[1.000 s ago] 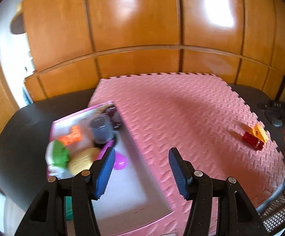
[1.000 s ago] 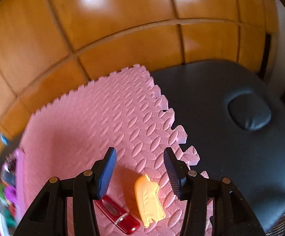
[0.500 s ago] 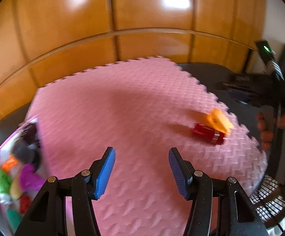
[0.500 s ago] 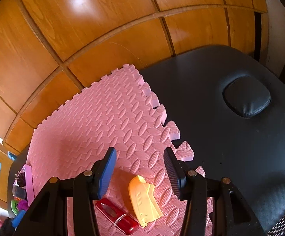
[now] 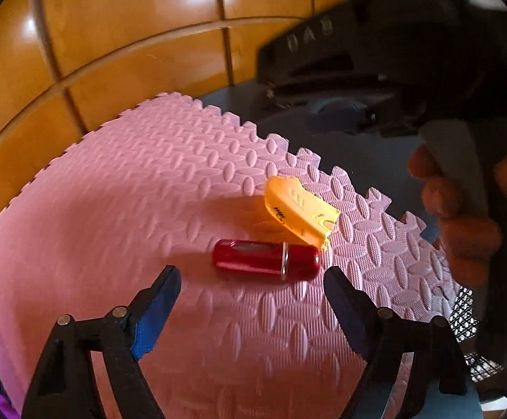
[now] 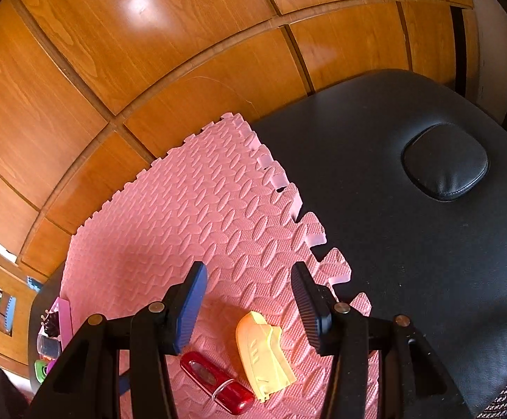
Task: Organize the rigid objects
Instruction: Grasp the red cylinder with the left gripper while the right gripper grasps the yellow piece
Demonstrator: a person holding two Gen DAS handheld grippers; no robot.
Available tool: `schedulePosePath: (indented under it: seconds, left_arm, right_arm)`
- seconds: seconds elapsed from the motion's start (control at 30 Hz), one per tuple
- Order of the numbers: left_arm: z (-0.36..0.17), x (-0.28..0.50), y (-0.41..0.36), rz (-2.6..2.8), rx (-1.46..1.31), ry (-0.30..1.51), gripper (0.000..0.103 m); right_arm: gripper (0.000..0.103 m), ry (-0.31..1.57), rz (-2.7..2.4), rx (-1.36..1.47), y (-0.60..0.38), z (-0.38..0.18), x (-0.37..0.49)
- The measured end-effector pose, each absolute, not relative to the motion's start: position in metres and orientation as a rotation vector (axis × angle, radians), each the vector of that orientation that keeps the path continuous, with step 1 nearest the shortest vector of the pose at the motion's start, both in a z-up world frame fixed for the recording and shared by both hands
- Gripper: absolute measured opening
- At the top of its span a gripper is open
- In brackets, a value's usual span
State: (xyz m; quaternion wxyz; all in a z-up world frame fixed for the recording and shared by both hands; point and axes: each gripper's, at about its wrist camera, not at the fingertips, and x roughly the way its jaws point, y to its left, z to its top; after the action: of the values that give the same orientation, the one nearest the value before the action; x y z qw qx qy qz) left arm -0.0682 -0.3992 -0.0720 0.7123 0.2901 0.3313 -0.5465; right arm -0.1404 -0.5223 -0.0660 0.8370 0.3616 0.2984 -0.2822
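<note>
Pink foam mat point(image 5: 120, 188) carries your target, the red capsule point(image 5: 265, 260), at 12 o'clock of your wide-open, empty left gripper point(image 5: 251, 288): advance, straddle it, then close; right gripper point(image 6: 250, 296) likewise open, empty.

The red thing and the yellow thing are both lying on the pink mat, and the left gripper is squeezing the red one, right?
Not quite. In the left wrist view the left gripper is open, its jaws spread just short of the red thing and not touching it. The red thing and the yellow thing do lie on the pink mat.
</note>
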Motion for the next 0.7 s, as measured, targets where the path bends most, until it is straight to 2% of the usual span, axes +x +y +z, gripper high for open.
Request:
schedulePosePath:
  seconds: [0.13,0.23,0.5,0.7]
  left_arm:
    - [-0.083,-0.067,-0.414,-1.22,0.665,0.738,0.085]
    - [-0.091,-0.06,-0.421,-1.23,0.637,0.782,0.075]
    - [-0.09,-0.043,-0.379,-1.136,0.522,0.815,0.075]
    - [-0.088,-0.027,-0.334,-0.984,0.447,0.846,0.075]
  right_arm:
    - [0.05,0.639,-0.593,0.771,-0.522,-0.068,-0.14]
    - [0.05,0.646,-0.592,0.77,-0.522,-0.069,-0.139]
    - [0.05,0.704,-0.584,0.751,-0.519,-0.075,-0.133]
    - [0.05,0.846,-0.567,0.692,-0.507,-0.091,-0.119]
